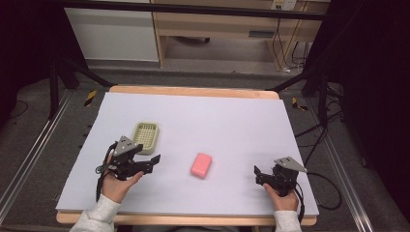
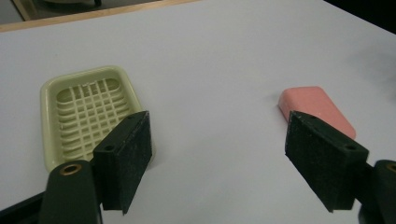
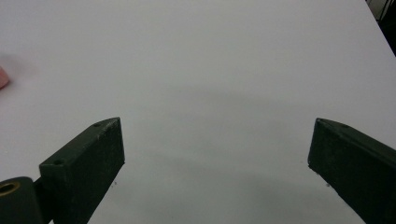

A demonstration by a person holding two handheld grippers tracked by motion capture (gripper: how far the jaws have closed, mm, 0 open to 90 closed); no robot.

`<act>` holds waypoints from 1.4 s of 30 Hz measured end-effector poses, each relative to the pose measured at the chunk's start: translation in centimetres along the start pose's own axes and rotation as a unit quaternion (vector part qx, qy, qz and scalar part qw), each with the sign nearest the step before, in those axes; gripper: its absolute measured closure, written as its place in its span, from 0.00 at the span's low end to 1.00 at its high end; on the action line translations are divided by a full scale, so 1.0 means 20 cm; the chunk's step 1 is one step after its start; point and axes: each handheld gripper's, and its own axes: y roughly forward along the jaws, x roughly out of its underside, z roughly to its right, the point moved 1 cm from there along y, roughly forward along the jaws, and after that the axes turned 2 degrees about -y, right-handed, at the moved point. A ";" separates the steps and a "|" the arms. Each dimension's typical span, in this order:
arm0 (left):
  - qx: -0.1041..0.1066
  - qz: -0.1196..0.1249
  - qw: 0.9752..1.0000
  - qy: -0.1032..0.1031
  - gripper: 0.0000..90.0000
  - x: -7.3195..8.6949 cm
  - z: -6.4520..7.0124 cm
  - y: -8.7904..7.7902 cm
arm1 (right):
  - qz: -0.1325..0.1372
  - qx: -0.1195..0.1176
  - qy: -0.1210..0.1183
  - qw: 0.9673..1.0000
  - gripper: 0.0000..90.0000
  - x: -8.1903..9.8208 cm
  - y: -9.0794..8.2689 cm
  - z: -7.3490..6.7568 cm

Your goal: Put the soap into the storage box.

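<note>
Currently, I hold both claws released over the white worktop (image 1: 232, 116): left claw (image 1: 153, 162) just right of the pale green soap dish (image 1: 146, 136), right claw (image 1: 257, 175) near the right edge. Between them lies the pink soap bar (image 1: 201, 165), untouched.

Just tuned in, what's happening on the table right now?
A person holds a gripper in each hand over a white table, and neither has anything in it. The left gripper is open, near a pale green soap dish and aimed between the dish and a pink soap bar. The soap lies on the table to the right of the dish, apart from it. The right gripper is open too, off to the right of the soap.
</note>
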 end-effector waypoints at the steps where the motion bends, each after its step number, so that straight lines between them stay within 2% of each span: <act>1: 0.002 0.001 1.000 0.002 0.25 -0.01 0.01 0.01 | 0.000 0.000 0.000 1.000 0.04 0.00 0.00 0.00; 6: 0.007 -0.002 1.000 0.009 0.25 -0.04 0.05 0.04 | -0.001 -0.002 0.001 1.000 0.04 0.00 0.00 0.00; 13: 0.023 -0.007 1.000 0.017 0.25 -0.08 0.14 0.12 | -0.001 -0.004 0.001 1.000 0.04 0.00 0.00 0.00; 21: 0.029 -0.011 0.999 0.027 0.25 -0.11 0.20 0.17 | -0.002 -0.004 -0.002 1.000 0.04 0.00 0.00 0.00; 42: 0.045 -0.033 0.998 0.040 0.27 -0.12 0.34 0.32 | -0.003 -0.008 -0.002 1.000 0.05 0.00 0.01 -0.01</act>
